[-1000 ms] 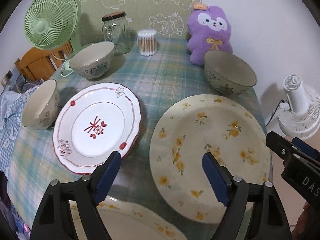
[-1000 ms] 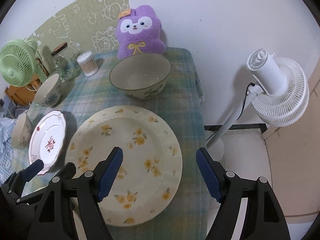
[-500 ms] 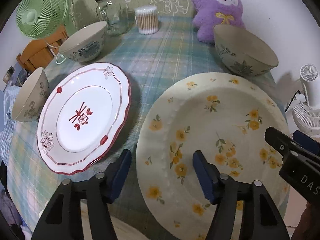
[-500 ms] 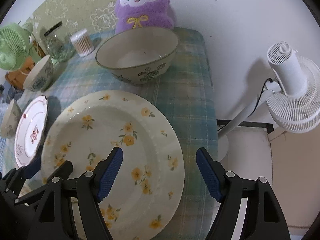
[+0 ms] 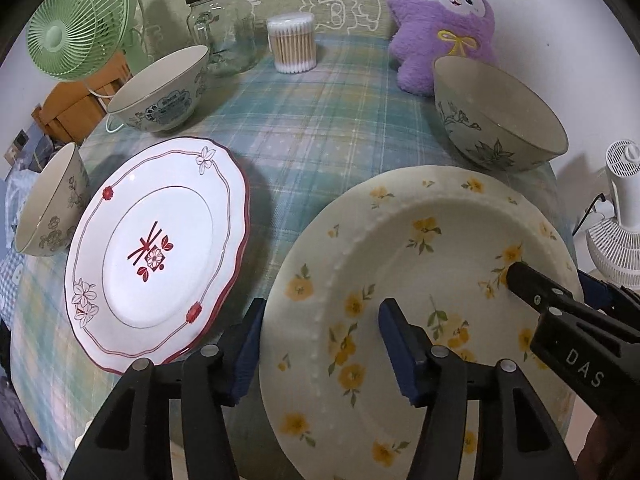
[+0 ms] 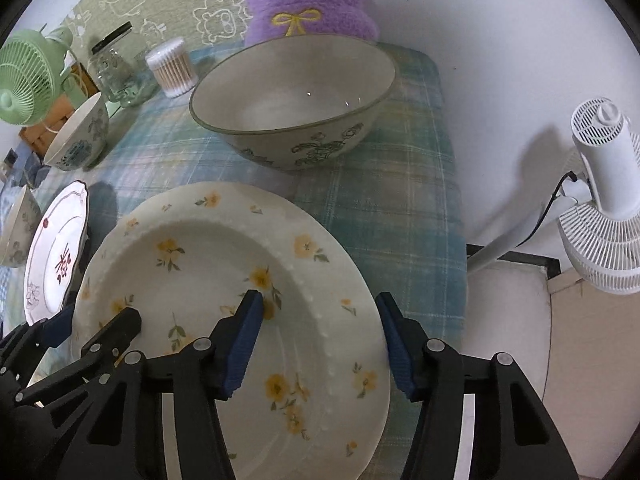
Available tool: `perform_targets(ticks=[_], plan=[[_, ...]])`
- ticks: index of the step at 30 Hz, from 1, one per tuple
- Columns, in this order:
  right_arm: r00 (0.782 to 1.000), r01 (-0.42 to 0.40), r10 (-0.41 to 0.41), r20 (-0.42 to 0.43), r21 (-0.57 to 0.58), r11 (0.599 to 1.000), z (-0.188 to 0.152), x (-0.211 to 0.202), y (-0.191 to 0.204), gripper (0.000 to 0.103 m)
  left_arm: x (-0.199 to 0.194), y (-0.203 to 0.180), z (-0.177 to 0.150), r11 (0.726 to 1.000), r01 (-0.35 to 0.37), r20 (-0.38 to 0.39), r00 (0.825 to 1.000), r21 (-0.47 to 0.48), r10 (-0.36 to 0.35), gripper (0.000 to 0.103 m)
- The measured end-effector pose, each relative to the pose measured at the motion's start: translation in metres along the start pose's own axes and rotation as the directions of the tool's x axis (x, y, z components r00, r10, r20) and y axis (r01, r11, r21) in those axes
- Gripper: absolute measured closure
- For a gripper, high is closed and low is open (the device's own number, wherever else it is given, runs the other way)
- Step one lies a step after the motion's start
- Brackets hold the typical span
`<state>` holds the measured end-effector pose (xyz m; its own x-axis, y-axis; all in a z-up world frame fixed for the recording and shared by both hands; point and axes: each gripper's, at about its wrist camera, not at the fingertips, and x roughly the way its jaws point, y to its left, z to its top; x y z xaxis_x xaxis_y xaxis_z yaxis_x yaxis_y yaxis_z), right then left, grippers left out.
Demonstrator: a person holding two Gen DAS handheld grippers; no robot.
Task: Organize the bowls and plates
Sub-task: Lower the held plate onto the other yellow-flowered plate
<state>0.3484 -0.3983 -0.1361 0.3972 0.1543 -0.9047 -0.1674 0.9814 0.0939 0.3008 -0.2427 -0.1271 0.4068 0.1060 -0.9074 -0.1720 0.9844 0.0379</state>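
Note:
A cream plate with yellow flowers [image 5: 420,280] [image 6: 208,264] lies on the plaid cloth at the near right. My left gripper [image 5: 322,344] straddles its left rim, one pad outside the edge and one over the well. The jaws are closing and do not press on the plate. My right gripper [image 6: 320,336] straddles the right rim the same way, also closing without pressing. A red-trimmed white plate [image 5: 156,248] lies to the left. Three bowls stand around: a green-rimmed one [image 6: 296,104], a blue-patterned one [image 5: 164,88], and a small one [image 5: 52,204].
At the back stand a green fan [image 5: 76,20], a glass jar [image 5: 222,28], a tub of cotton swabs [image 5: 292,42] and a purple plush [image 5: 444,20]. The table's right edge [image 6: 452,200] drops to the floor, where a white fan [image 6: 600,192] stands.
Both grippers have come down onto the flowered plate and their jaws have narrowed. Each now has a rim of the plate between its pads.

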Motion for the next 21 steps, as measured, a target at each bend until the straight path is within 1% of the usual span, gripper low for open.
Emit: perform_targets(ticks=[4,9,12,15,21], plan=[[1.000,0.004,-0.004,-0.011,0.012,1.000,0.000,0.000,0.001,0.042,0.000,-0.002,0.002,1.000,-0.021,0.013,1.000,-0.012,0.021,0.045],[1.000,0.021,-0.020,-0.013,0.024,0.999,-0.003,-0.006,0.001,0.042,-0.005,-0.003,0.000,1.000,-0.013,0.018,1.000,0.002,0.013,0.046],[1.000,0.031,-0.030,-0.004,0.036,0.999,-0.004,-0.014,-0.001,0.042,-0.012,-0.005,-0.001,1.000,-0.014,0.027,1.000,0.006,0.014,0.047],[0.999,0.038,-0.038,0.009,0.039,0.999,-0.005,-0.023,-0.001,0.042,-0.020,-0.004,-0.001,1.000,0.000,0.033,0.999,0.001,0.000,0.047],[0.999,0.029,-0.031,0.036,0.054,0.998,-0.014,-0.047,0.004,0.042,-0.045,0.004,-0.006,1.000,-0.002,0.077,0.997,0.002,0.002,0.050]])
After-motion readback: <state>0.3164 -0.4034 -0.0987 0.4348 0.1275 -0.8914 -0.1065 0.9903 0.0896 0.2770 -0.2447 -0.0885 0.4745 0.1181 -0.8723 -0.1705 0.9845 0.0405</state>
